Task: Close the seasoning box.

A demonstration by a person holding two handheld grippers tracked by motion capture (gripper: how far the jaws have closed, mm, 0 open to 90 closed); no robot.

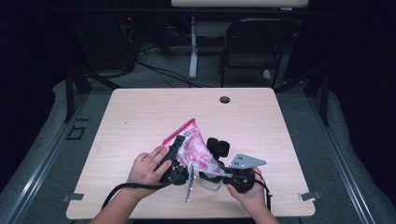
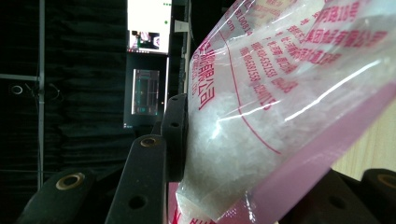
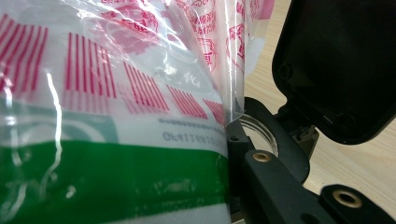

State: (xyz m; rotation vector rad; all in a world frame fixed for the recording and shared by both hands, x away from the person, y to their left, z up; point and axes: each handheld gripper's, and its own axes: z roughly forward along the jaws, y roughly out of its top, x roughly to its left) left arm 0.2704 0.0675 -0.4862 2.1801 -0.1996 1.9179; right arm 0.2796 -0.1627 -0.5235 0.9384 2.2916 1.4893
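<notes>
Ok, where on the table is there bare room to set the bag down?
The far half of the table, up to the cable hole, is bare, as are the left and right edges. The near middle is crowded: bag, jar, black lid, metal tool.

Two forearms come in from the table's near edge (image 1: 187, 215), one gripper in each hand. The left hand (image 1: 148, 169) wraps around the left gripper (image 1: 176, 157), whose jaws point away from that edge and clamp a plastic bag (image 1: 194, 148) from its left side. The right hand (image 1: 247, 192) cups the right gripper (image 1: 227, 173) from below, its jaws pinched tight on the bag's lower right corner.
</notes>
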